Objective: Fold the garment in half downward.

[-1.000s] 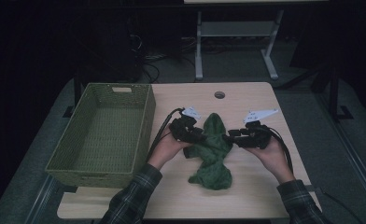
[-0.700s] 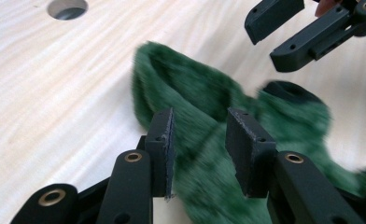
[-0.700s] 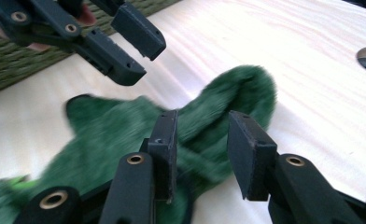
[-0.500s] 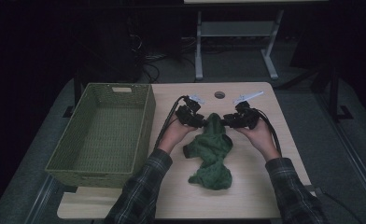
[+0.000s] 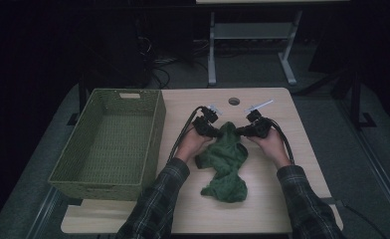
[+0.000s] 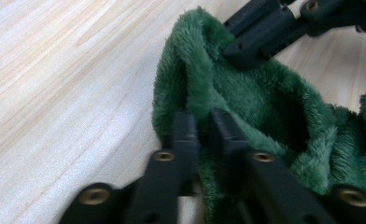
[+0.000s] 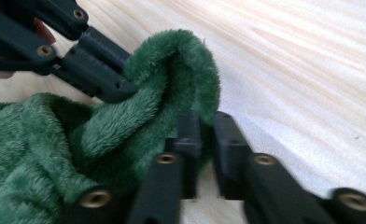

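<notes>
A crumpled green fleece cloth (image 5: 225, 164) lies on the light wooden table (image 5: 282, 104). My left gripper (image 5: 214, 131) and right gripper (image 5: 239, 131) meet at the cloth's far end, facing each other. In the left gripper view, the left gripper (image 6: 204, 125) has just closed its jaws and pinches a fold of the cloth (image 6: 265, 102), with the right gripper (image 6: 260, 35) close behind it. In the right gripper view, the right gripper (image 7: 207, 128) has likewise just closed and pinches the cloth's rolled edge (image 7: 172, 56). The left gripper (image 7: 95, 67) sits just beyond.
A green woven basket (image 5: 155, 124) stands at the table's left side, beside my left forearm. A round cable hole (image 5: 234, 101) sits near the far edge. A metal stand (image 5: 212, 55) rises on the floor behind the table.
Both hands moved from the cloth's middle toward its far end and drew closer together. Both pairs of jaws have closed on the cloth's far edge.
</notes>
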